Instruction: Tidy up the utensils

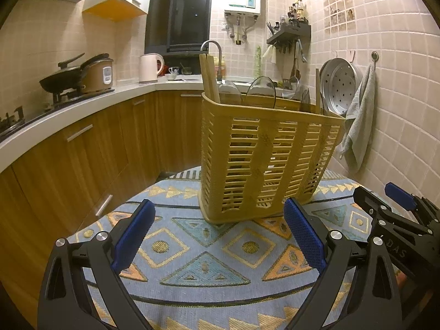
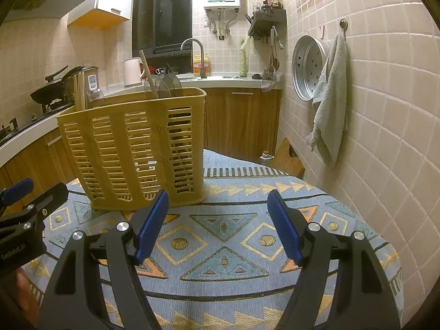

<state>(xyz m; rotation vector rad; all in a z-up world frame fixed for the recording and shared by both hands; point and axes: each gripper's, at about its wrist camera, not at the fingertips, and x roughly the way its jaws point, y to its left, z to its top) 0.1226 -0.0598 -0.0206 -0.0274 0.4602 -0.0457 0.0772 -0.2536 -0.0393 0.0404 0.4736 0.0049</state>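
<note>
on the patterned cloth covering the counter [image 1: 220, 275] sits the yellow slotted utensil basket [image 1: 264, 159], upright, toward the far edge, just ahead of both tools. sticking out of the top are a pair of wooden chopsticks [image 1: 209, 74] at the left end, a clear plastic spoon [image 1: 261, 88] or two in the middle, and another wooden stick near the right end. hard to tell through the slots what else is down in there.

left tool [image 1: 220, 236] is spread wide, nothing between the pads, pointed straight at the basket's lower front. right tool [image 2: 218, 225] is likewise wide apart and holding nothing, aimed a bit past the basket's right end at bare cloth. the two tools sit side by side, each showing at the edge of the other's view.

what i'd worry about: the basket looks tall and light with long stuff poking up, so bumping it low or tugging a chopstick sideways could probably tip it over. cloth under it might also slide or bunch up if it gets shoved. and the clear spoons look slippery, so a grab near the tip may just pop them out.
</note>
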